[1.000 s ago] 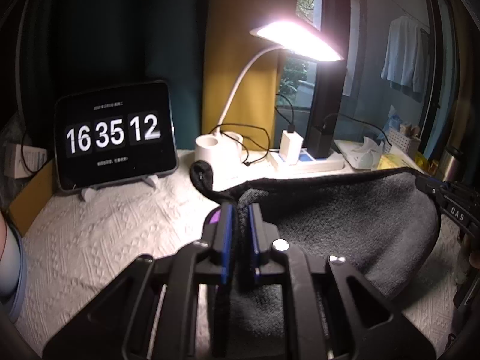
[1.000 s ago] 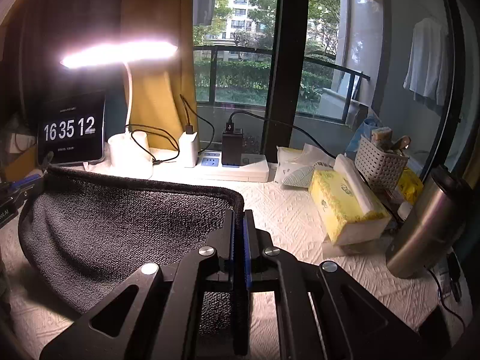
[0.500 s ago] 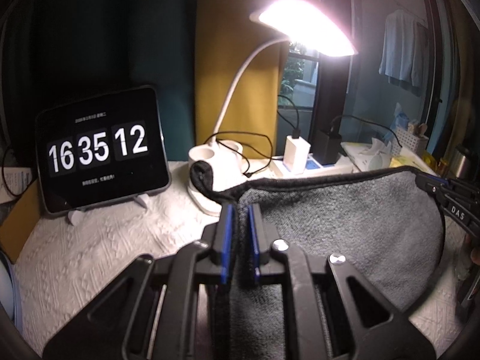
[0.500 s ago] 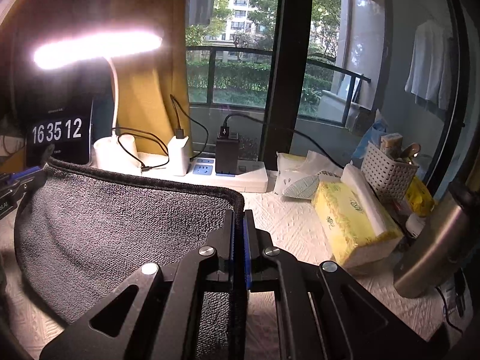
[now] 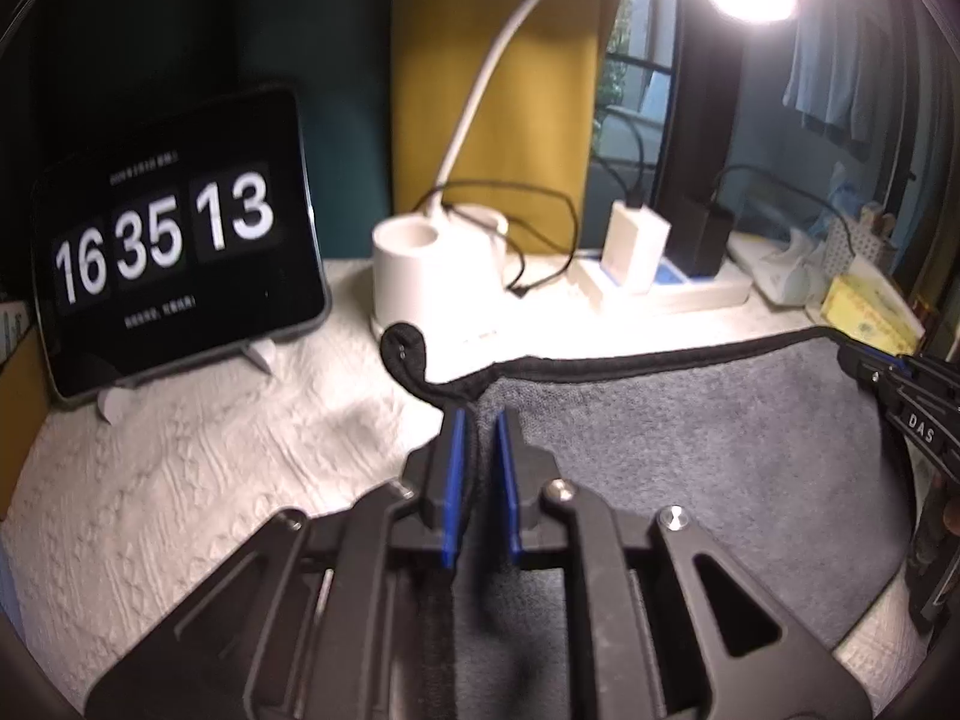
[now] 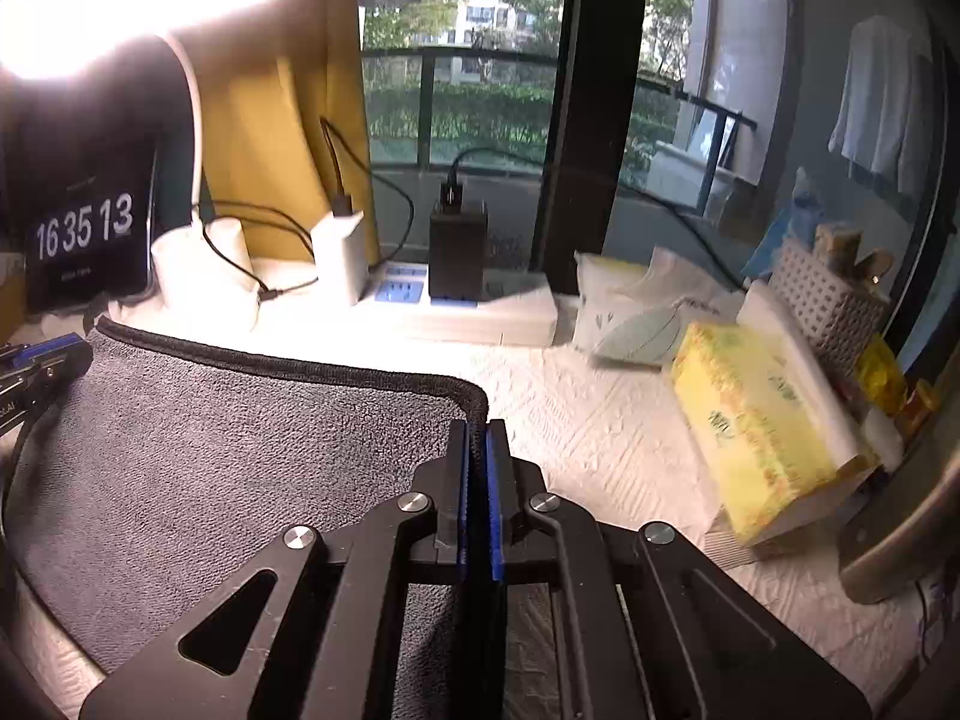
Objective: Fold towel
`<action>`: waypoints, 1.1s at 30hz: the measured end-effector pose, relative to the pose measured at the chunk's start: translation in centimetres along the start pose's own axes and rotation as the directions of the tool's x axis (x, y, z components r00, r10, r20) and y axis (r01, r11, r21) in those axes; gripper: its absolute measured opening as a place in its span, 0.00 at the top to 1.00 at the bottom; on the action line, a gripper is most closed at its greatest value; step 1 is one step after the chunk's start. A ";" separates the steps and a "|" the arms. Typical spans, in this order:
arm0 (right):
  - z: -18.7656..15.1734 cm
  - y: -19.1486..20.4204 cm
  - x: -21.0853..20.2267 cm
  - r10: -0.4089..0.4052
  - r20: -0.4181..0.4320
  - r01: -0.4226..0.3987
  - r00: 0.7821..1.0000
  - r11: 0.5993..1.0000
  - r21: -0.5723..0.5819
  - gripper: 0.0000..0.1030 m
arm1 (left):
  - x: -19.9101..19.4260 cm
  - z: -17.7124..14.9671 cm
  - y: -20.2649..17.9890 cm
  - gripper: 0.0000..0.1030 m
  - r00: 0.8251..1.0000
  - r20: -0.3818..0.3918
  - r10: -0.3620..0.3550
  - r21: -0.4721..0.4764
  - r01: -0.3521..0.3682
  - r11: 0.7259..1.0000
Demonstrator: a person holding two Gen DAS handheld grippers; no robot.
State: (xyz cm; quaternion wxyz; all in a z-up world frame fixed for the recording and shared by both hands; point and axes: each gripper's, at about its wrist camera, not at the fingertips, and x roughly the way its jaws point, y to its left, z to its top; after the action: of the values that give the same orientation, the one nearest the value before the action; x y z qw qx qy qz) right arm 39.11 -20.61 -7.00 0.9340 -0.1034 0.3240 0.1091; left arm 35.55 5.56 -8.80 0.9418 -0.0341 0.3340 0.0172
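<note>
A grey towel with a black hem is held up over the white textured tablecloth, stretched between both grippers. My left gripper is shut on the towel's left corner; a loose hem loop curls beyond it. My right gripper is shut on the towel's right corner. The towel sags between them. The right gripper shows at the right edge of the left wrist view; the left gripper shows at the left edge of the right wrist view.
A tablet clock stands at the back left. A white desk lamp base and power strip with chargers sit right behind the towel. Yellow tissue pack, basket and steel flask stand to the right.
Both grippers have carried the towel's top edge forward, toward the lamp and power strip. The clock, lamp base and chargers loom closer. The grips are unchanged.
</note>
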 end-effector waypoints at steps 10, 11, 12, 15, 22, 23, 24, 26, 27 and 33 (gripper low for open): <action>-0.4 0.0 2.2 -0.002 -0.063 0.003 0.998 1.000 0.010 0.95 | 2.7 -0.4 0.2 0.86 0.995 -0.102 0.010 -0.025 -0.013 1.000; -0.4 -0.1 2.4 -0.004 -0.073 0.004 0.997 1.000 0.011 0.95 | 3.0 -0.4 0.1 0.85 0.994 -0.113 0.011 -0.026 -0.014 1.000; -0.4 -0.1 2.7 -0.006 -0.087 0.008 0.996 1.000 0.013 0.95 | 3.2 -0.4 0.2 0.84 0.993 -0.121 0.017 -0.036 -0.021 0.999; -0.4 -0.4 3.6 0.000 -0.131 0.004 0.991 1.000 0.027 0.94 | 3.1 -0.2 1.0 0.76 0.992 -0.123 0.036 -0.072 -0.045 0.996; -0.5 -0.8 4.3 -0.005 -0.175 0.013 0.985 0.999 0.046 0.78 | 2.4 0.1 2.4 0.42 0.987 -0.125 0.097 -0.107 -0.111 0.988; -0.6 -0.9 4.3 -0.009 -0.175 0.018 0.984 0.999 0.046 0.74 | 2.1 0.1 2.4 0.39 0.988 -0.120 0.098 -0.109 -0.111 0.988; -0.6 -0.9 4.2 -0.015 -0.173 0.023 0.985 0.999 0.045 0.67 | 1.8 0.1 2.5 0.37 0.989 -0.113 0.099 -0.115 -0.112 0.987; -0.6 -0.9 3.9 -0.025 -0.166 0.032 0.986 0.999 0.040 0.62 | 1.2 0.2 2.4 0.37 0.989 -0.100 0.110 -0.113 -0.122 0.986; -0.5 -0.9 3.8 -0.028 -0.162 0.035 0.986 0.999 0.039 0.61 | 0.9 0.2 2.4 0.36 0.989 -0.096 0.111 -0.113 -0.122 0.986; -0.4 -0.5 2.2 -0.022 -0.136 0.028 0.990 0.999 0.040 0.60 | -0.5 0.0 2.0 0.36 0.991 -0.084 0.103 -0.115 -0.112 0.987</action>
State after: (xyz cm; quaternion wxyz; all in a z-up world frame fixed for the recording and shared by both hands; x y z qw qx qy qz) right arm 40.75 -20.92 -8.62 0.9131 -0.0951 0.3876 0.0833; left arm 35.06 7.50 -8.63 0.9220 -0.0730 0.3703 0.0867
